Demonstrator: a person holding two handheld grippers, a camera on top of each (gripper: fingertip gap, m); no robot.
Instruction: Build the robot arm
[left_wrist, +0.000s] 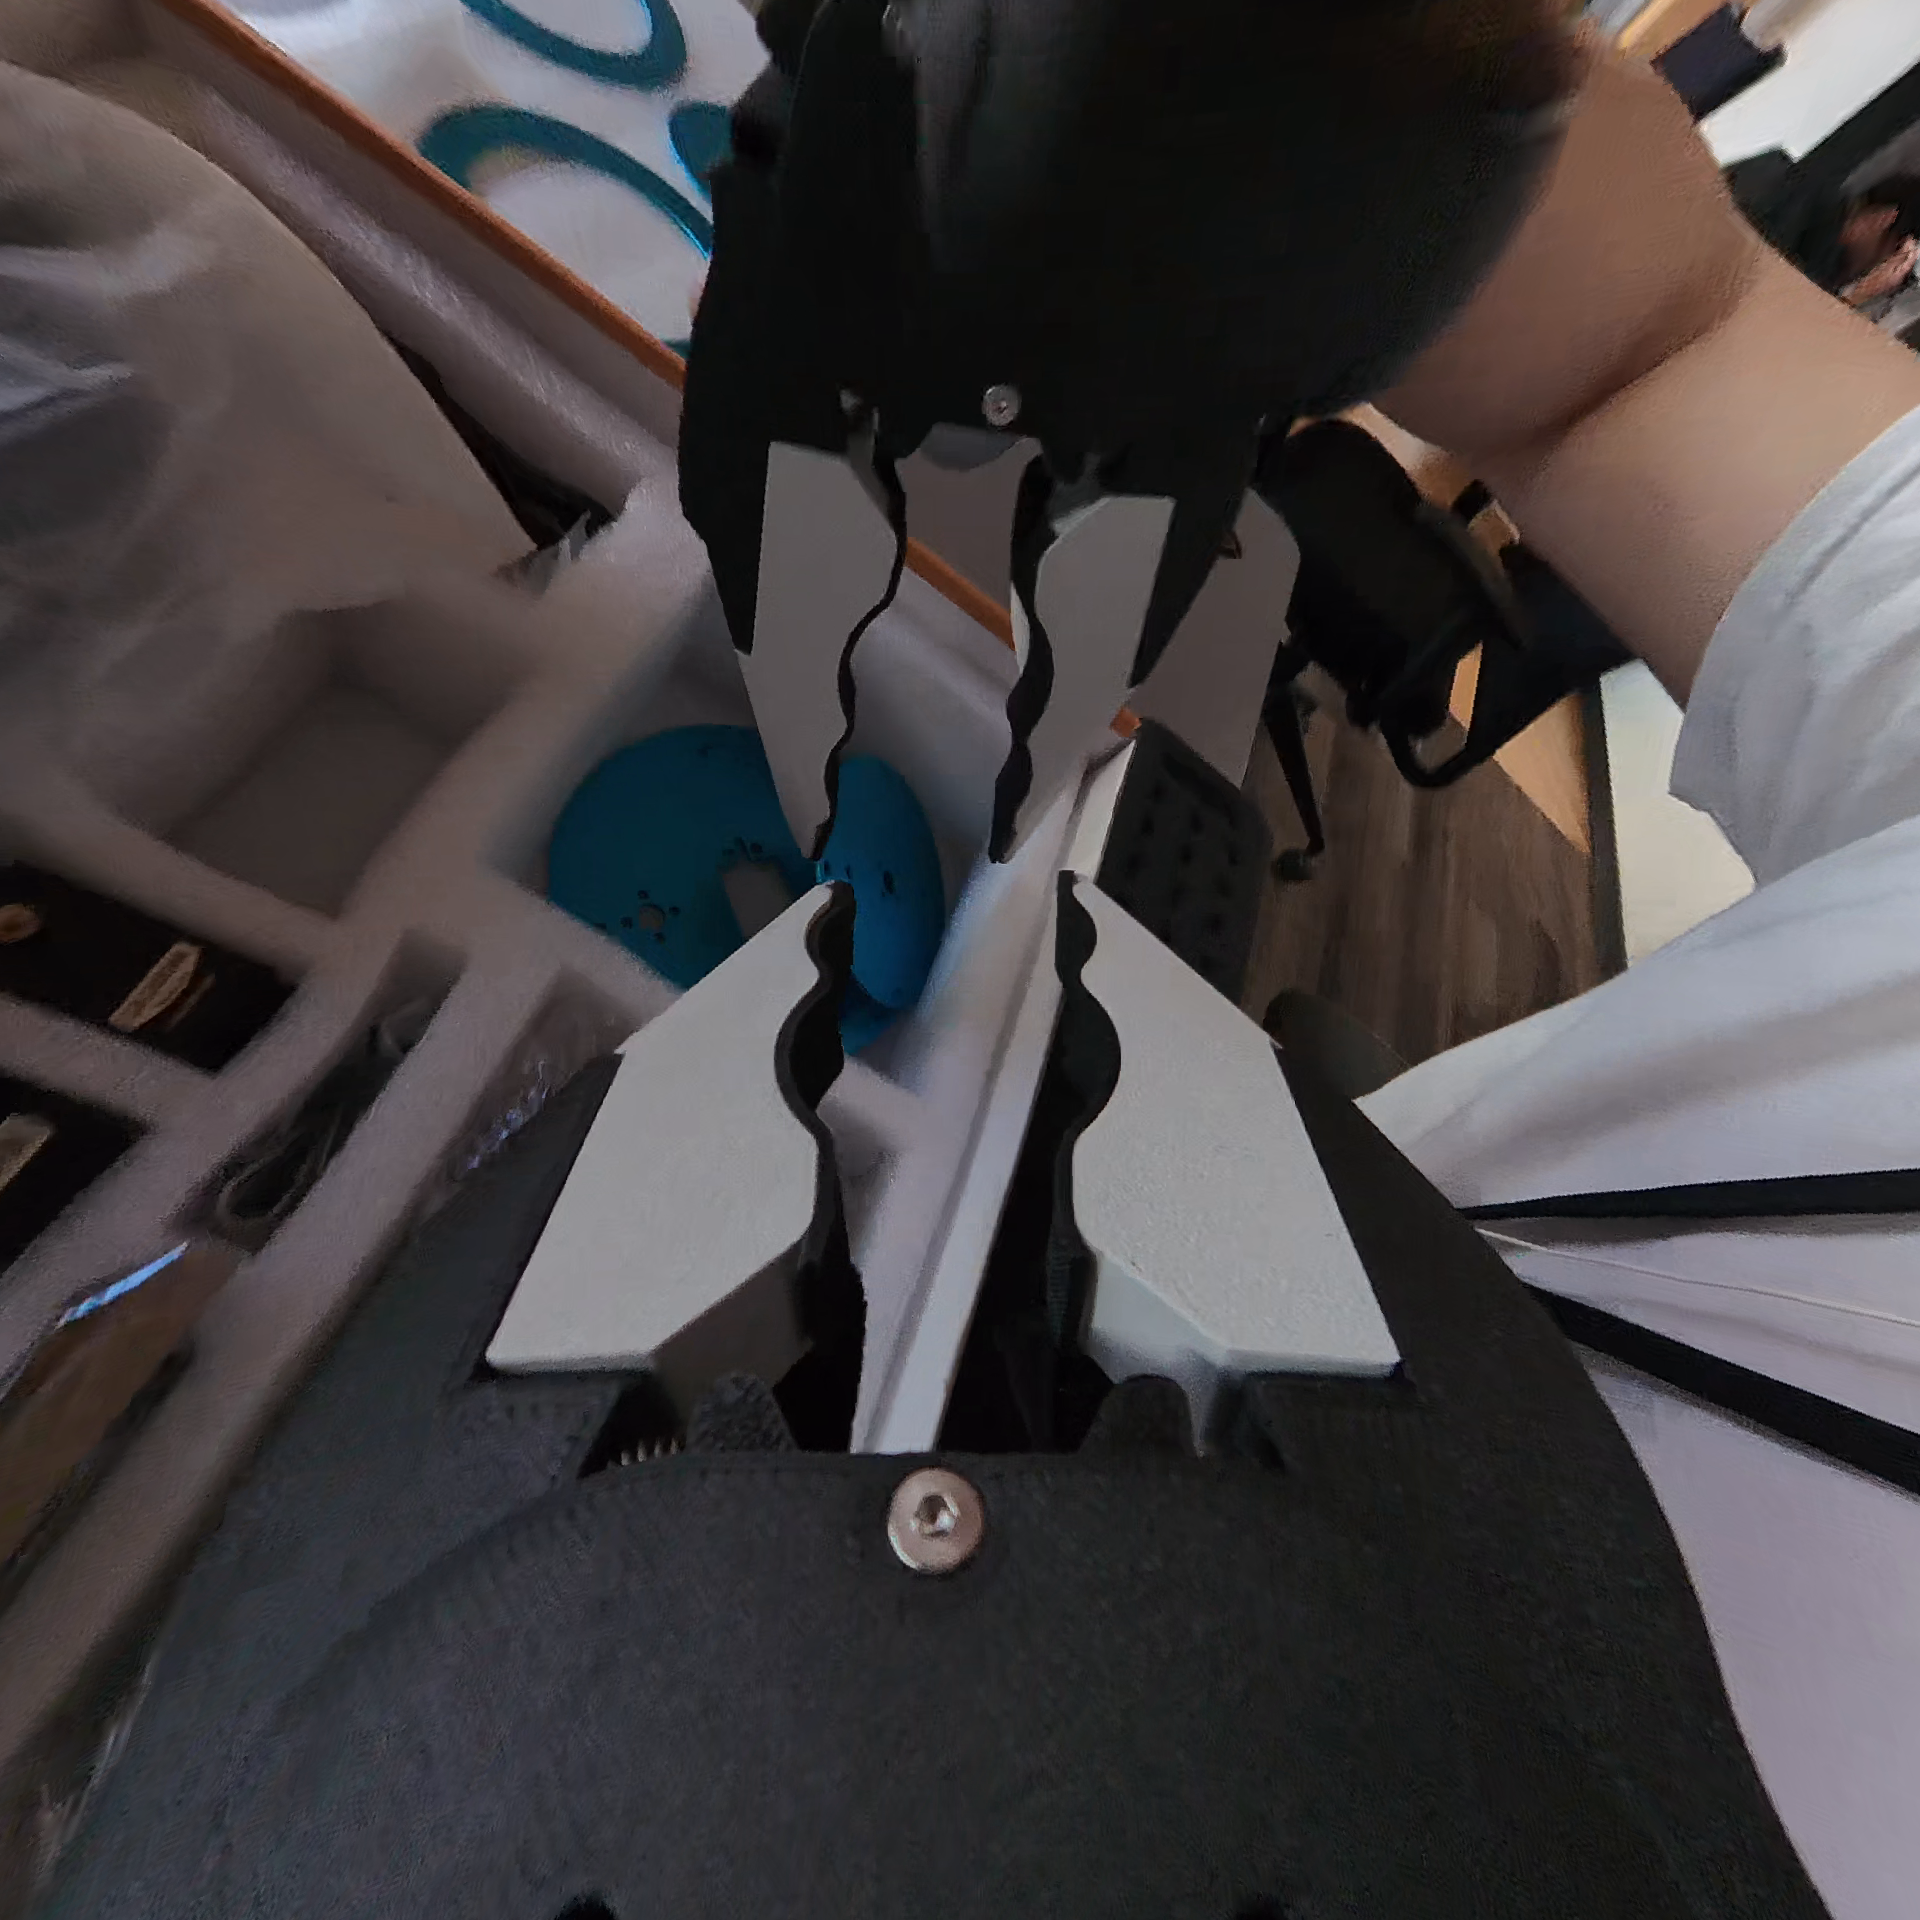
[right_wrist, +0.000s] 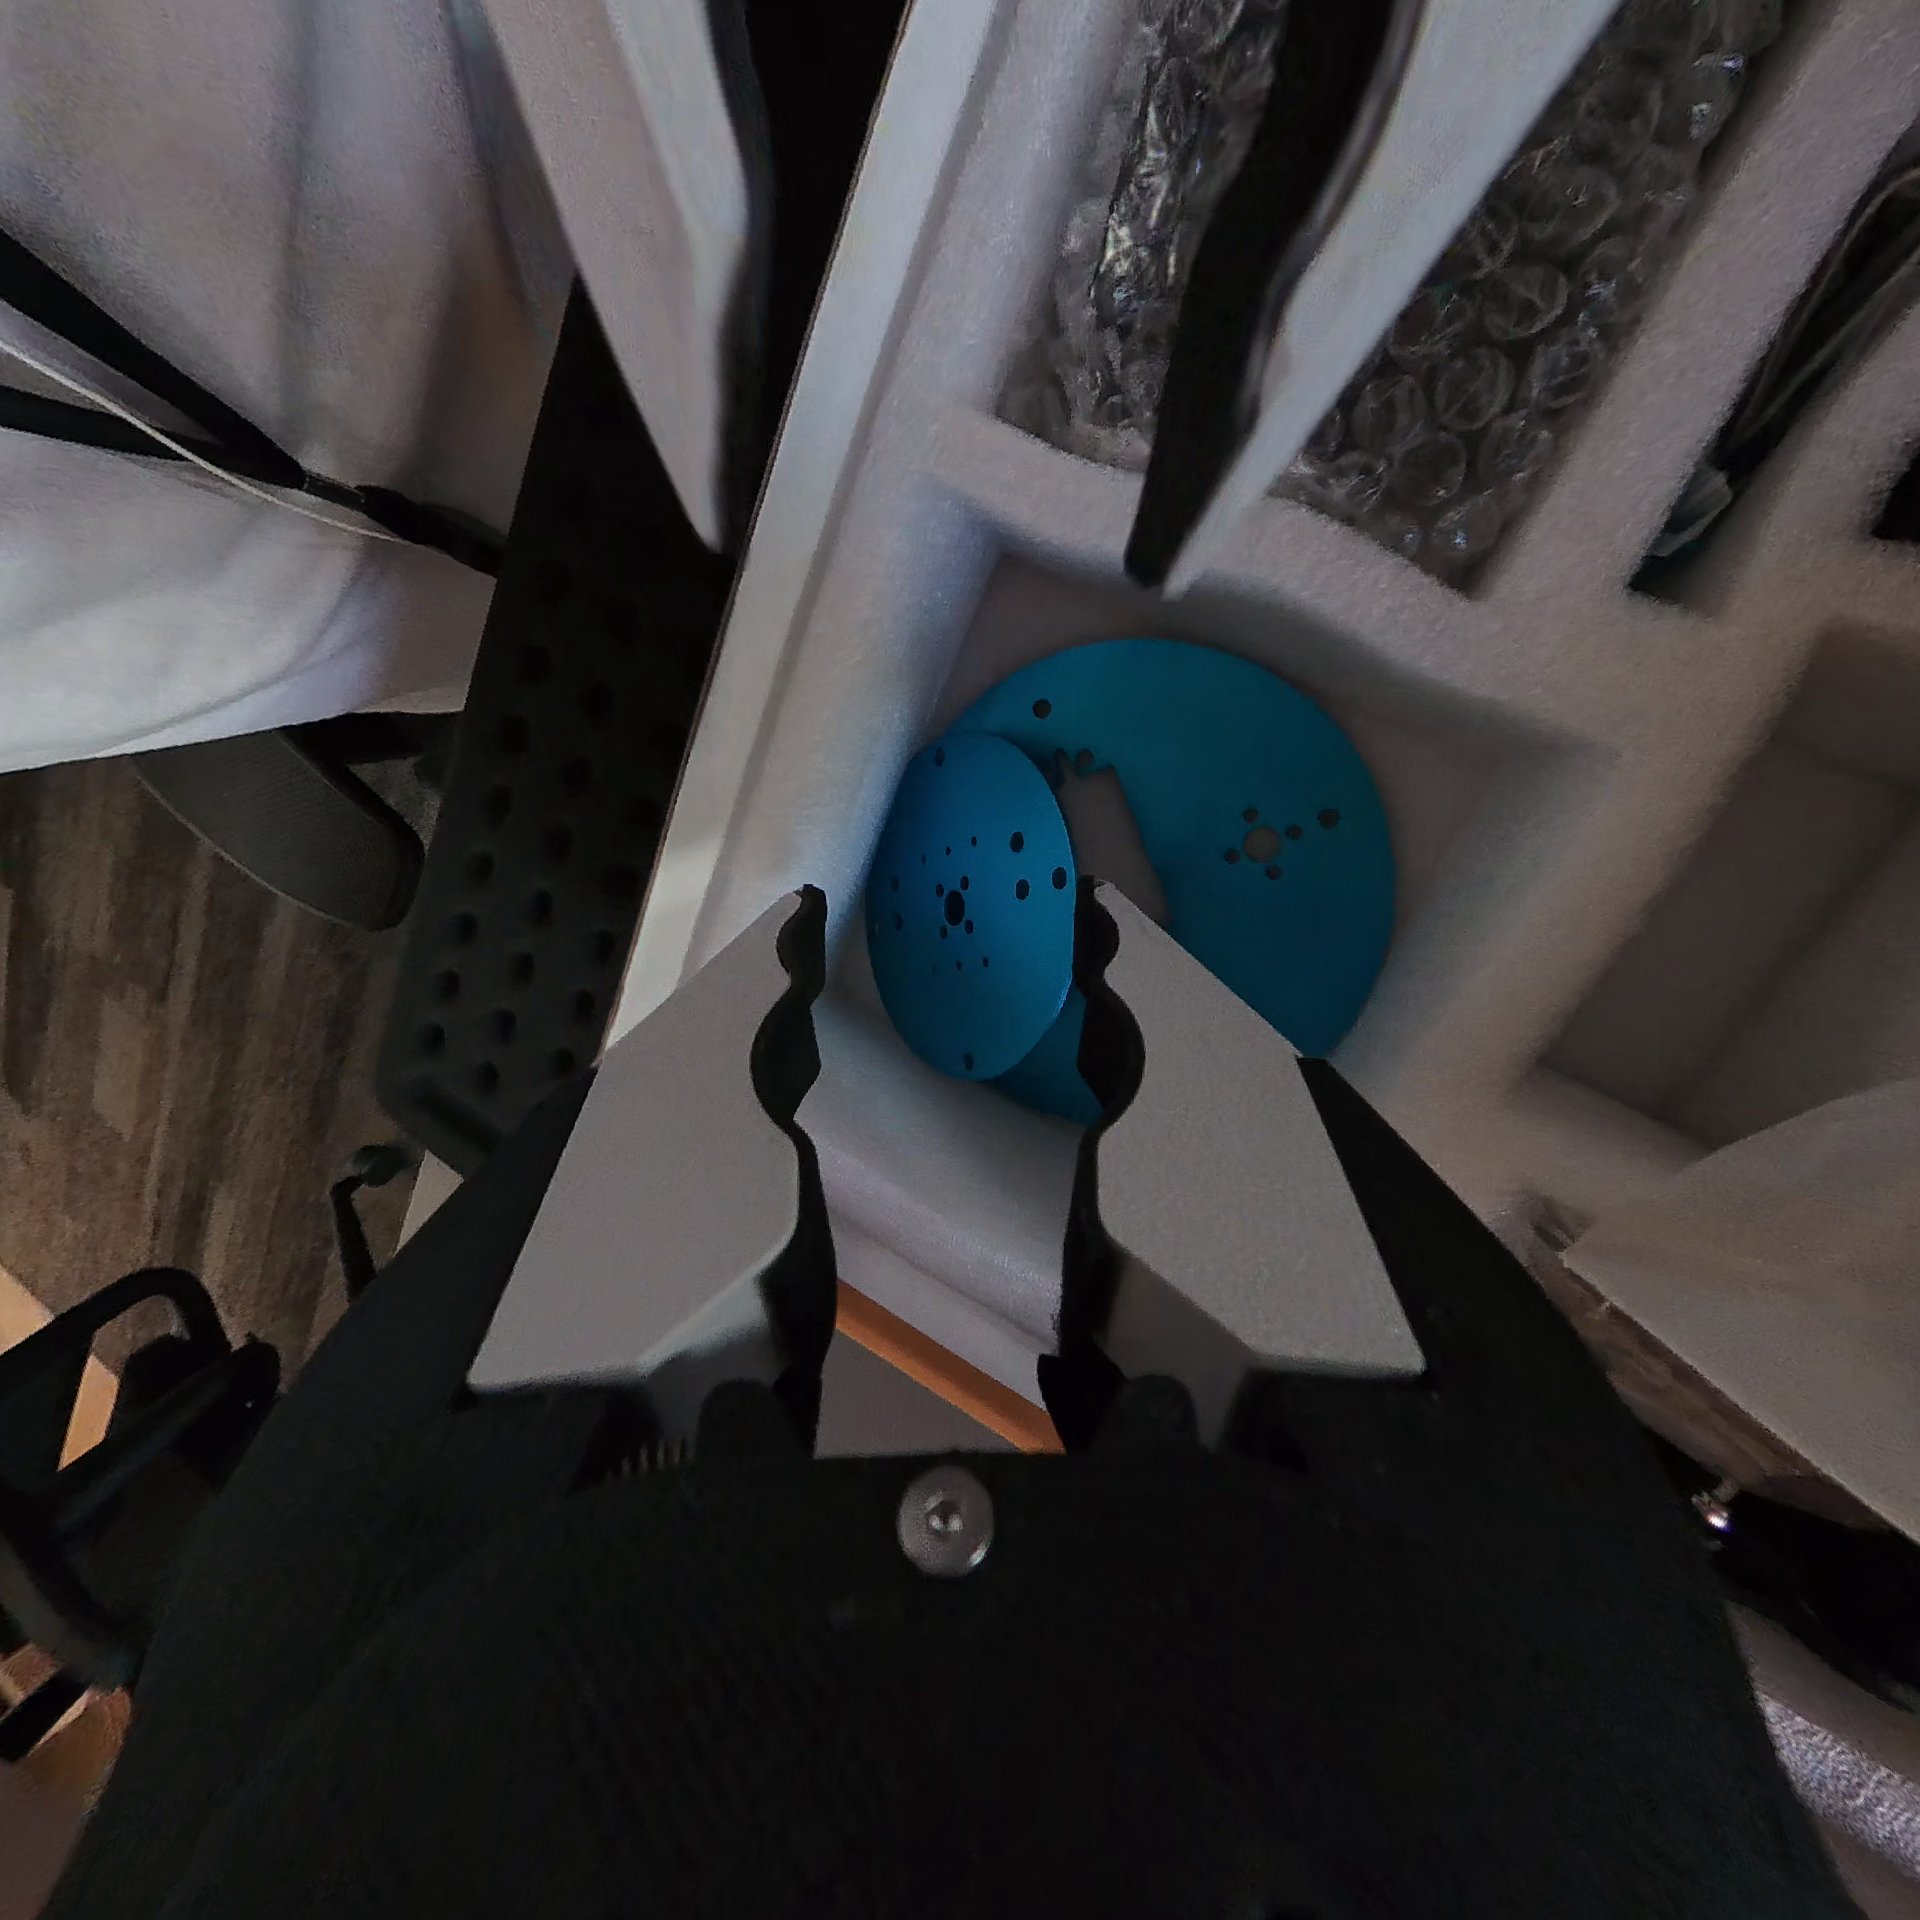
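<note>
Two blue drilled discs sit in a corner pocket of a white foam tray (right_wrist: 1507, 707). The large disc (right_wrist: 1247, 831) lies flat. The small disc (right_wrist: 971, 904) leans on edge against the pocket wall. My right gripper (right_wrist: 951, 894) is open, its tips either side of the small disc and just short of it, not clamping it. My left gripper (left_wrist: 948, 894) is open and straddles the tray's side wall (left_wrist: 987, 1091) opposite the right gripper (left_wrist: 914, 847). In the right wrist view the left gripper (right_wrist: 930, 556) reaches in from the top. The discs (left_wrist: 675, 862) are partly hidden by fingers in the left wrist view.
Other foam pockets hold bubble-wrapped parts (right_wrist: 1455, 343) and black items (left_wrist: 135, 977); one pocket (right_wrist: 1714, 935) is bare. A black perforated piece (right_wrist: 520, 831) runs along the tray's outer side. A person's white shirt (right_wrist: 208, 520), forearm (left_wrist: 1610, 312) and a chair (left_wrist: 1382, 623) are close by. To reach the black perforated piece (right_wrist: 520, 831) in a straight line is about 12 cm for my right fingers, about 20 cm for my left.
</note>
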